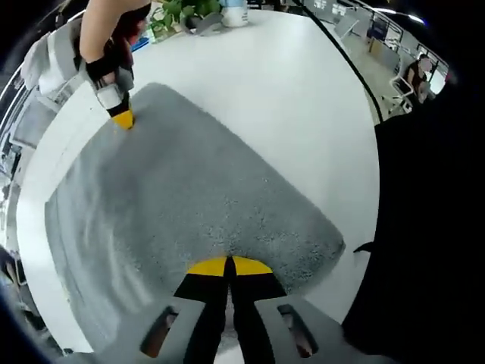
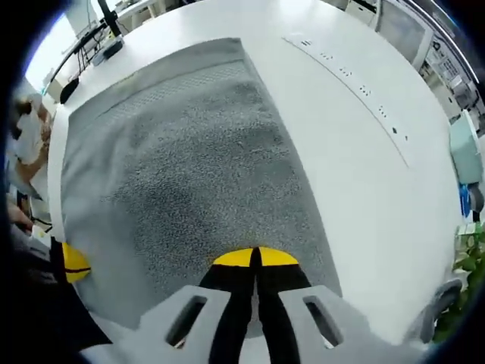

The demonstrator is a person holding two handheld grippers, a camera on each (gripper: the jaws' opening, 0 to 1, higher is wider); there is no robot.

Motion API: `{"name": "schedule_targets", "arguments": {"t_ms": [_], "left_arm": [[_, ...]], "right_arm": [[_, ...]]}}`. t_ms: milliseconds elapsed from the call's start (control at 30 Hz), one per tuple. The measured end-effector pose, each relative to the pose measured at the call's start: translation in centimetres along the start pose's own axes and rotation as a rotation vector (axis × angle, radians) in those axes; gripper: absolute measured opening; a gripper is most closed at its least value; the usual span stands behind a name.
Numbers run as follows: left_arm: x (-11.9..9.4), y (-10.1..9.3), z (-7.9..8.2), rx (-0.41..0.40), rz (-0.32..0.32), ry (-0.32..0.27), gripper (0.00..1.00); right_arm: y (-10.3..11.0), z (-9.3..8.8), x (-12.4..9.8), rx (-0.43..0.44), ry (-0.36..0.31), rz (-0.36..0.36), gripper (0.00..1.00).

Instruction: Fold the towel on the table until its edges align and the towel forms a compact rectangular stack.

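Where the grey, nubbly terry towel (image 1: 189, 197) lies spread across the round white table (image 1: 303, 98), each gripper has hold of one of its corners. Seen from the left gripper view, the left gripper (image 1: 229, 267) has its yellow-tipped black jaws pressed together with the towel's near edge pinched between them, the cloth stretching away from the tips. At the towel's far corner in that same view the right gripper (image 1: 123, 118) stands tip-down on the cloth, held by a person's hand (image 1: 106, 38).

From the right gripper view, the right gripper (image 2: 255, 258) also has its jaws closed flat against each other over the towel's (image 2: 189, 159) near edge (no gap shows between the yellow tips). A yellow tip of the left gripper (image 2: 74, 262) shows at the towel's left corner.

A potted green plant (image 1: 178, 11) stands at the table's far edge. No writing can be read anywhere.
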State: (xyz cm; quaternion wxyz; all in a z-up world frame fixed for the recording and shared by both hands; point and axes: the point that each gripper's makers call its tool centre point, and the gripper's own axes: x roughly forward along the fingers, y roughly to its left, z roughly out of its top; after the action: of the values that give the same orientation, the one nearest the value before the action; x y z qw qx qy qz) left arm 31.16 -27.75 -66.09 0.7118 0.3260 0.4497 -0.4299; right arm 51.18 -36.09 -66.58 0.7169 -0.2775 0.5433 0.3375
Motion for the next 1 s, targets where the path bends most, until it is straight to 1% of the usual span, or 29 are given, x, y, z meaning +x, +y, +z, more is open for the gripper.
{"name": "schedule_targets", "arguments": {"t_ms": [100, 200, 300, 433, 567, 767, 867, 900, 933, 1000], "left_arm": [[0.0, 0.1, -0.2, -0.016, 0.004, -0.003, 0.01], [-0.1, 0.2, -0.3, -0.009, 0.012, 0.005, 0.01], [-0.1, 0.3, -0.5, -0.008, 0.019, 0.013, 0.01], [-0.3, 0.6, -1.0, -0.039, 0.029, 0.014, 0.01], [-0.4, 0.8, -1.4, -0.074, 0.033, 0.008, 0.01], [-0.6, 1.0, -1.7, -0.098, 0.04, -0.002, 0.01], [-0.6, 1.1, -1.9, -0.02, 0.069, 0.033, 0.01], [-0.6, 1.0, -1.9, -0.016, 0.071, 0.036, 0.01], [-0.6, 1.0, -2.0, -0.01, 0.075, 0.041, 0.01], [-0.7, 1.2, -2.0, -0.01, 0.075, 0.044, 0.01]], "right_arm": [[0.0, -0.3, -0.1, 0.001, -0.046, 0.009, 0.0], [0.0, -0.8, -0.2, 0.01, -0.051, 0.014, 0.0], [0.0, -1.5, -0.4, 0.029, -0.051, 0.025, 0.0], [0.1, -2.3, -0.6, 0.057, -0.03, 0.046, 0.0], [0.2, -2.9, -0.7, 0.06, -0.02, 0.057, 0.0], [0.5, -3.8, -1.0, 0.052, -0.022, 0.066, 0.0], [0.7, -4.1, -1.1, 0.02, -0.033, 0.068, 0.0], [0.7, -4.3, -1.2, -0.024, -0.029, 0.066, 0.0], [0.7, -4.4, -1.2, -0.04, -0.029, 0.063, 0.0], [0.9, -5.1, -1.4, -0.072, -0.002, 0.061, 0.0]]}}
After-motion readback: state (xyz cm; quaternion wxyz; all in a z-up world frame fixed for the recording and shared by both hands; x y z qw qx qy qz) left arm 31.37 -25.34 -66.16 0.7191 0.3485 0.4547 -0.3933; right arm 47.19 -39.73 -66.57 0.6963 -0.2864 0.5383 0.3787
